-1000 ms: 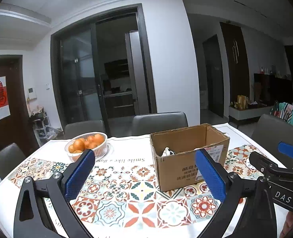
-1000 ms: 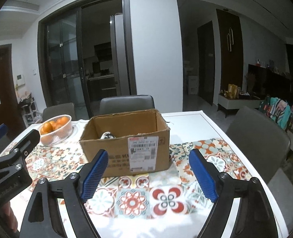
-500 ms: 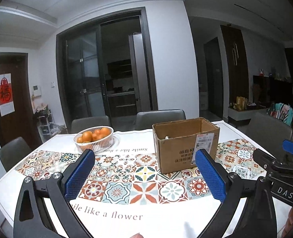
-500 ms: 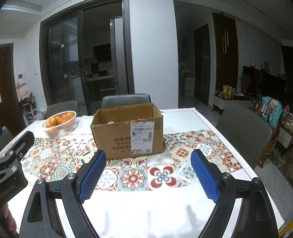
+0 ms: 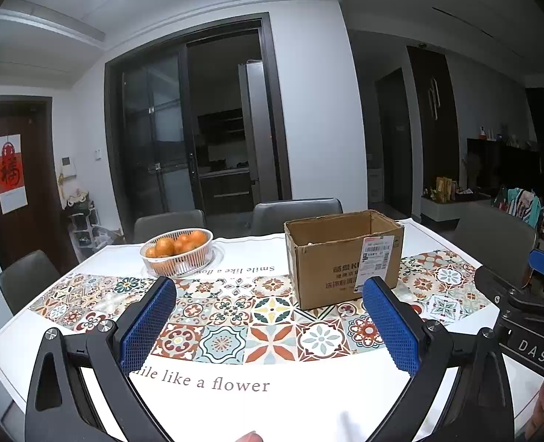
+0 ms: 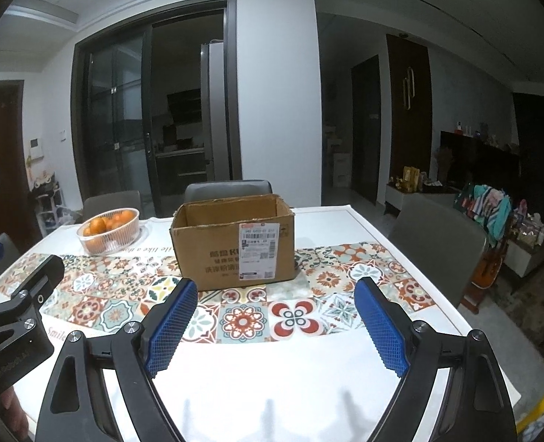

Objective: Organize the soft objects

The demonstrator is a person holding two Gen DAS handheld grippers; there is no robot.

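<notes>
tablecloth (image 5: pixel 235 383): "Smile like a flower", printed again inverted just beside the orange basket (image 5: pixel 178 252) | right gripper (image 5: pixel 529 346) body: "DAS" | cardboard box (image 6: pixel 235 246): shipping label with barcode, print unreadable | red door hanging (image 5: pixel 10 173): Chinese character

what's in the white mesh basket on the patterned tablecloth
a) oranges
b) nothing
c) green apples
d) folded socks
a: the white mesh basket left of the open brown cardboard box holds round orange fruit, also seen in the right wrist view.
</notes>
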